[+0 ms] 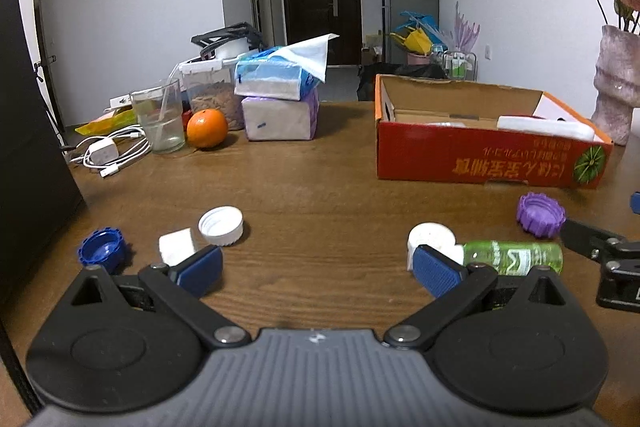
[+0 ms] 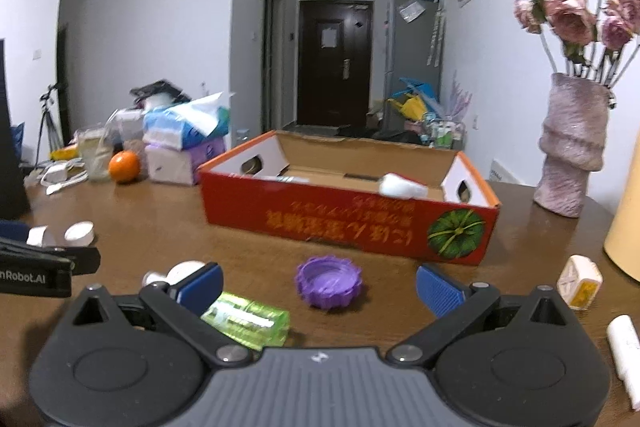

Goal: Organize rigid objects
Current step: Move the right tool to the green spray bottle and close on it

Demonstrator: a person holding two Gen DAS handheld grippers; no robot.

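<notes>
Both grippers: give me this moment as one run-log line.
left gripper open, empty | right gripper open, purple cap between its fingers, ungripped | green bottle lying on table | red box ahead

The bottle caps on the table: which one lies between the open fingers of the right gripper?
The purple cap, lying hollow side up, sits between the right gripper fingers. The blue cap and the white cap lie farther left.

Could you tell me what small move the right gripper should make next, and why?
Probably ease the right gripper forward and down so its open fingers straddle the purple cap. The cap lies on the table directly ahead between the fingers, apart from the green bottle, and the red box beyond it looks like the place for loose items.
</notes>
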